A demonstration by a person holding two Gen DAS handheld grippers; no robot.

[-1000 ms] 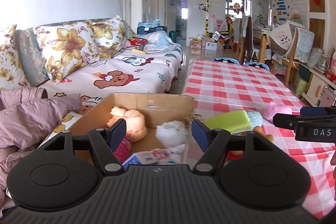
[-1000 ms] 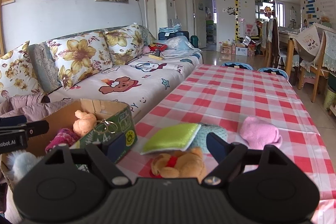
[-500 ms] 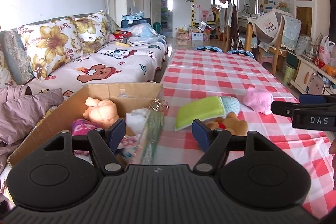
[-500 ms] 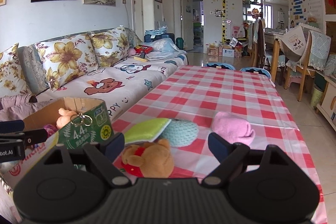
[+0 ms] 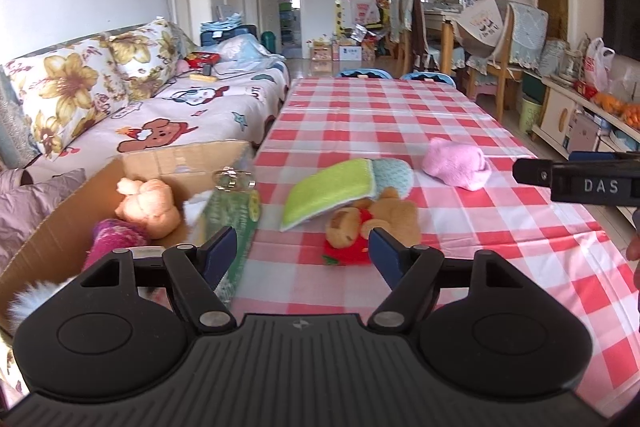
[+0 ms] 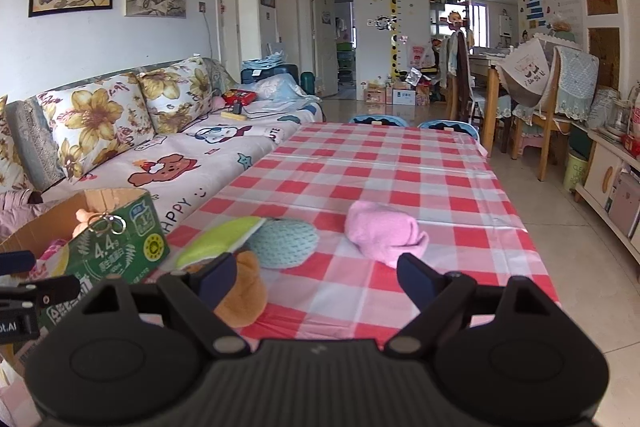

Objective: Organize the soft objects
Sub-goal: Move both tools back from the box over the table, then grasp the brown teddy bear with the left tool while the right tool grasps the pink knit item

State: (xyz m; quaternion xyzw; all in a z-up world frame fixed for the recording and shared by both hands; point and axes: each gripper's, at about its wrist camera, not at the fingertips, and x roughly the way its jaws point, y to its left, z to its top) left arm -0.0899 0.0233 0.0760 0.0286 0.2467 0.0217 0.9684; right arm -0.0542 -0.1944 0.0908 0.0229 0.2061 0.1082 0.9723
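While both grippers hang over the near end of the red-and-white checked table (image 5: pixel 400 115), neither grips anything. Left gripper (image 5: pixel 302 253): jaws spread wide, have just been opening further, nothing between the pads. Just ahead of it lies the brown plush bear with a red shirt (image 5: pixel 360 227), with the flat lime-green cloth pad (image 5: pixel 328 193) leaning over the bear's far side and the pale teal knitted piece (image 5: pixel 394 177) behind that. The open brown cardboard box with a green printed side (image 5: pixel 168 163) sits ahead and left of it, off the table edge, holding a peach plush toy (image 5: pixel 146 205), a magenta knitted item (image 5: pixel 114 241) and something white and fluffy (image 5: pixel 28 301) nearest the camera. Right gripper (image 6: pixel 312 277): also wide apart, empty. The pink rolled soft cloth (image 6: pixel 382 233) sits just ahead of it, slightly right of centre; the bear is beside its left finger.
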